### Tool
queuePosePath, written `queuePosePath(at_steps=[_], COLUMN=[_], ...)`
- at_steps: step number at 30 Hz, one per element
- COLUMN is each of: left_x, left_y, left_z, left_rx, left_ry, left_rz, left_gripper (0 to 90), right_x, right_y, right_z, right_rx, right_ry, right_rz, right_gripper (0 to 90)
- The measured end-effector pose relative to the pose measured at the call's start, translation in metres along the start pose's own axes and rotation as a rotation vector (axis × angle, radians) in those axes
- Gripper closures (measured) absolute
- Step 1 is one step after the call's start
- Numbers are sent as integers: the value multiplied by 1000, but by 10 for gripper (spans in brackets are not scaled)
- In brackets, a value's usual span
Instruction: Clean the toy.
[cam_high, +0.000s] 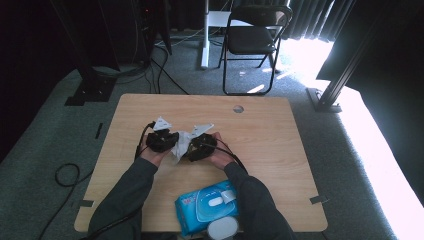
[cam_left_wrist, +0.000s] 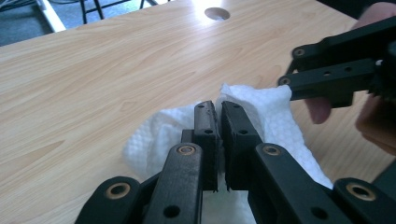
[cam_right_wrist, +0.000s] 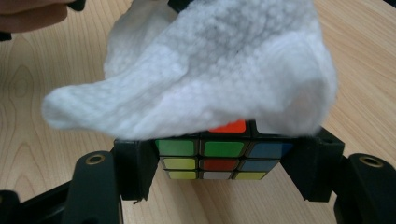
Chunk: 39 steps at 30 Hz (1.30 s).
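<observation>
A crumpled white tissue (cam_high: 181, 145) sits between the two grippers at the middle of the wooden table (cam_high: 280, 150). My left gripper (cam_left_wrist: 217, 109) is shut on the tissue (cam_left_wrist: 275, 121), which bulges out on both sides of its jaws. The left gripper (cam_high: 174, 143) points right in the high view. My right gripper (cam_right_wrist: 222, 163) is shut on a Rubik's cube (cam_right_wrist: 219, 156), its jaws pressed against the cube's two sides. The tissue (cam_right_wrist: 210, 70) is draped over the cube's top and hides it. The right gripper (cam_high: 191, 149) faces the left one, very close to it.
A blue pack of wet wipes (cam_high: 207, 207) lies at the table's near edge between the forearms, with a round white object (cam_high: 222, 229) just below it. A cable hole (cam_high: 238, 108) is at the far side. A folding chair (cam_high: 255, 35) stands beyond the table.
</observation>
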<state>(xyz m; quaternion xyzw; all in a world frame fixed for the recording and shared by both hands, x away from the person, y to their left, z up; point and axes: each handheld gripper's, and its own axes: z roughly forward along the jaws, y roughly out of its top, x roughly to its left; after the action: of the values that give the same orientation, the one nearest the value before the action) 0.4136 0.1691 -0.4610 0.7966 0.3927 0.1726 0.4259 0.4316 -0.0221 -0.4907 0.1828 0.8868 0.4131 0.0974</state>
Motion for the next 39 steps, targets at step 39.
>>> queuePosePath(at_steps=[39], left_x=[-22], left_y=[3], left_z=[9], left_rx=[0], left_ry=[-78], left_rz=[65], left_gripper=[852], right_x=[1], right_y=[-1], right_z=[3], right_rx=[-6], right_ry=[5], right_rz=[16], right_gripper=[344])
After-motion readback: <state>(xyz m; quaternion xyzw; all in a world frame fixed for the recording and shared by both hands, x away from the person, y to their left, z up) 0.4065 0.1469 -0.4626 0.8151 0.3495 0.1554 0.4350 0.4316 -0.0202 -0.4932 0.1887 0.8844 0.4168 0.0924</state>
